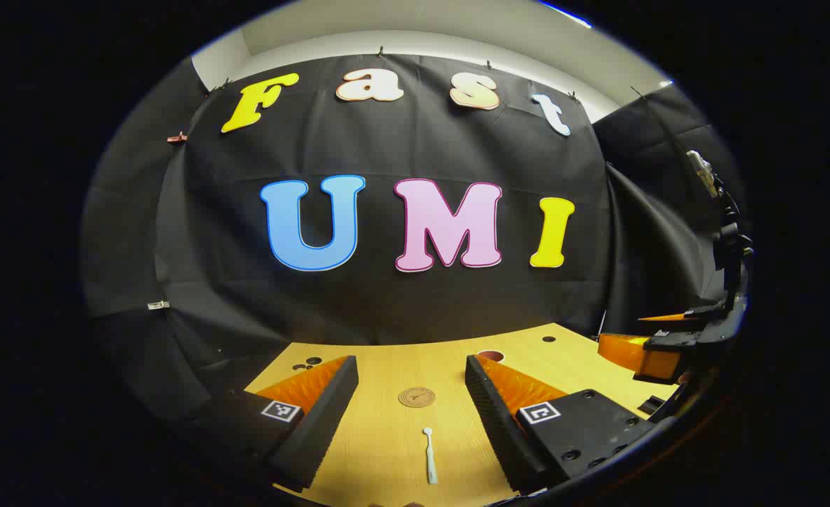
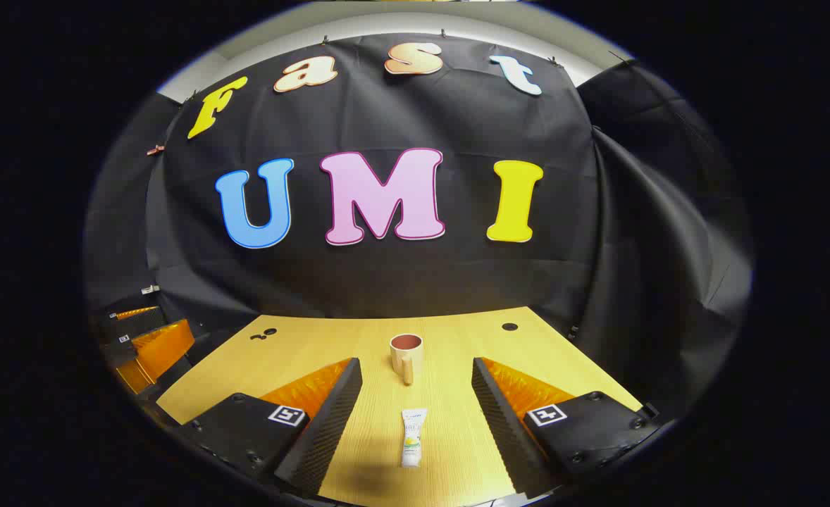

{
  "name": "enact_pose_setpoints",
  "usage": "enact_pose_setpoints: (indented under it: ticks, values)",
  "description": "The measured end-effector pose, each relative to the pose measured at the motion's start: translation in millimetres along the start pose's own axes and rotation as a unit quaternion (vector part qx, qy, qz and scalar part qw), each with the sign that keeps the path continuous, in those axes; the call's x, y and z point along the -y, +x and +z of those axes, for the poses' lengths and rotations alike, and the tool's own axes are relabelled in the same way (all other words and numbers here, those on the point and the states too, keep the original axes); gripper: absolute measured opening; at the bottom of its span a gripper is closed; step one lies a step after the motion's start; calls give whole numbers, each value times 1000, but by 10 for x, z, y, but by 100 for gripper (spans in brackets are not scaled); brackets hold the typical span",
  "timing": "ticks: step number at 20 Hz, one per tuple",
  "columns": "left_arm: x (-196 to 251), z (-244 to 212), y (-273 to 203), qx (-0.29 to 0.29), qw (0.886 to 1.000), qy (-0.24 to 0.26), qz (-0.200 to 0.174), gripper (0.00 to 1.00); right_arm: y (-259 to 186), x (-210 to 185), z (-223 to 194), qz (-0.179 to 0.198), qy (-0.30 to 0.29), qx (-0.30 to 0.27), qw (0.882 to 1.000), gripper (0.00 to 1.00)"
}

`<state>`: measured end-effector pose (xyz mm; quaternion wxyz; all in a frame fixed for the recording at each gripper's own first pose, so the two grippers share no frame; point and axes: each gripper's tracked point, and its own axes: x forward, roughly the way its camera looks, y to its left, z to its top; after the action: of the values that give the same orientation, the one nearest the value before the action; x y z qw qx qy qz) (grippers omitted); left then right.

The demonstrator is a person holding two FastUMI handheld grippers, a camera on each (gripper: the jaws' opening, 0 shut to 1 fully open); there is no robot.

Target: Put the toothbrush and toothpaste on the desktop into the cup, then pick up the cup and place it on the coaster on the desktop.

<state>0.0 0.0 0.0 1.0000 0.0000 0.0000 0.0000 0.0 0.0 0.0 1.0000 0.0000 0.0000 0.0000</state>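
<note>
In the left gripper view a white toothbrush (image 1: pixel 429 456) lies on the wooden desktop (image 1: pixel 387 436), between the fingers of my open left gripper (image 1: pixel 411 373). Beyond it sits a round brown coaster (image 1: pixel 416 397). The cup's rim (image 1: pixel 491 355) peeks out behind the right-hand finger. In the right gripper view a white toothpaste tube (image 2: pixel 413 436) lies between the fingers of my open right gripper (image 2: pixel 416 374). Farther ahead stands the cream cup (image 2: pixel 406 355), upright, its handle turned toward me. Both grippers hover above the desktop and hold nothing.
The desktop (image 2: pixel 457 338) ends at the black cloth wall behind. Small dark holes (image 2: pixel 509 327) mark its far corners. The other gripper shows at the right edge (image 1: pixel 669 345) of the left gripper view and at the left edge (image 2: pixel 151 338) of the right gripper view.
</note>
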Motion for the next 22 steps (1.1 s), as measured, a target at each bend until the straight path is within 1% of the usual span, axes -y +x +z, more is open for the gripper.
enact_pose_setpoints:
  ticks: [3, 6, 10, 12, 15, 19, 22]
  values:
    - [-5, -16, 36, -2, 1000, 3, 0, 97, 57, 18, -20, -2, -3, -6, 1000, 97]
    - [-5, -29, 41, -7, 1000, 0, 3, 97, 123, 38, 41, -5, 3, 0, 1000, 97]
    - [-9, 37, 66, -2, 1000, -4, 7, 97, 177, 26, -9, -2, 3, -10, 1000, 97]
    - [-16, 2, 87, -7, 1000, 1, 9, 97, 203, 21, -6, 0, 1, -13, 1000, 97]
    - [14, 7, 107, -7, 1000, -6, 6, 97, 233, 31, -33, 2, -1, -18, 1000, 97]
    - [23, -61, 173, -17, 1000, -9, 7, 97, 324, 21, -200, 11, -1, -47, 999, 97]
    - [-2, -107, 234, -22, 1000, -9, 15, 97, 445, 72, -323, 9, -2, -70, 998, 97]
